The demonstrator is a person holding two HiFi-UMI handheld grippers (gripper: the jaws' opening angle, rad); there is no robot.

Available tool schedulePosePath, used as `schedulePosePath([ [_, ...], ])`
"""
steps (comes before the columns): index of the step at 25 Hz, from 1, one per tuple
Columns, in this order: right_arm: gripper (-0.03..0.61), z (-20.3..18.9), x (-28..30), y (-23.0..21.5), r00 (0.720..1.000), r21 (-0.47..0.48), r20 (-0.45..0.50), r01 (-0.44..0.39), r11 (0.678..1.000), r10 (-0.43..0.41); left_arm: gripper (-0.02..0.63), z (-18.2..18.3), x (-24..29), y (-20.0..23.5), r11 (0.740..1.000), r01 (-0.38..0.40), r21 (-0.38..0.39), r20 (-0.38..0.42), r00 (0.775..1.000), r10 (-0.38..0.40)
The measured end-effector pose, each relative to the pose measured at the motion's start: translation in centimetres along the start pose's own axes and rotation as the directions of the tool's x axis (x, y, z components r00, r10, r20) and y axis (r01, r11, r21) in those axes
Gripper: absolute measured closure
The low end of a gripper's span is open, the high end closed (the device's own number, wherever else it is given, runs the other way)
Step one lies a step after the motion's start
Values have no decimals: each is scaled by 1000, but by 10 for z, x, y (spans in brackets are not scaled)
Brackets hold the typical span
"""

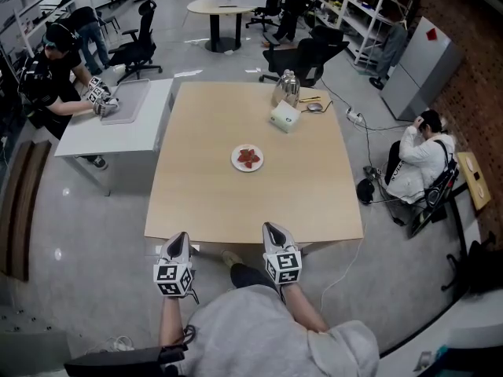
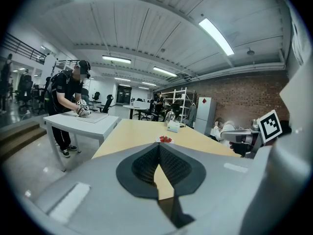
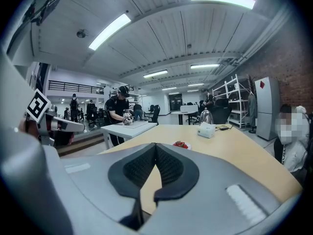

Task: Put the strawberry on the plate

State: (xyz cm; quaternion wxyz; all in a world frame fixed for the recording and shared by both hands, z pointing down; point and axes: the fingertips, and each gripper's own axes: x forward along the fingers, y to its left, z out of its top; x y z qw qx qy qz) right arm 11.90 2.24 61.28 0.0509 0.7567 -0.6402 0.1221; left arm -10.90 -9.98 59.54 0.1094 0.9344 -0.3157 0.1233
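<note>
A red strawberry [image 1: 249,158] lies on a small white plate [image 1: 238,162] in the middle of the wooden table [image 1: 212,195]. Both show small and far off in the left gripper view as plate [image 2: 166,141] and in the right gripper view as plate [image 3: 182,146]. My left gripper [image 1: 179,240] and right gripper [image 1: 273,229] hover side by side at the table's near edge, well short of the plate. Both are shut with nothing between the jaws, tips meeting at left gripper [image 2: 159,145] and right gripper [image 3: 155,144].
A white tissue box [image 1: 285,117] and a metal kettle [image 1: 286,89] stand at the table's far side, with small items beside them. A white side table [image 1: 118,128] adjoins on the left, where a person works. Another person sits on the floor at the right.
</note>
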Motion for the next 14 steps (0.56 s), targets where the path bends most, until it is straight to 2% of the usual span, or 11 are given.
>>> schedulePosePath([
  [14, 572, -2, 6, 0, 1000, 4, -2, 4, 1000, -4, 595, -1, 4, 4, 1000, -1, 1, 1, 1000, 1],
])
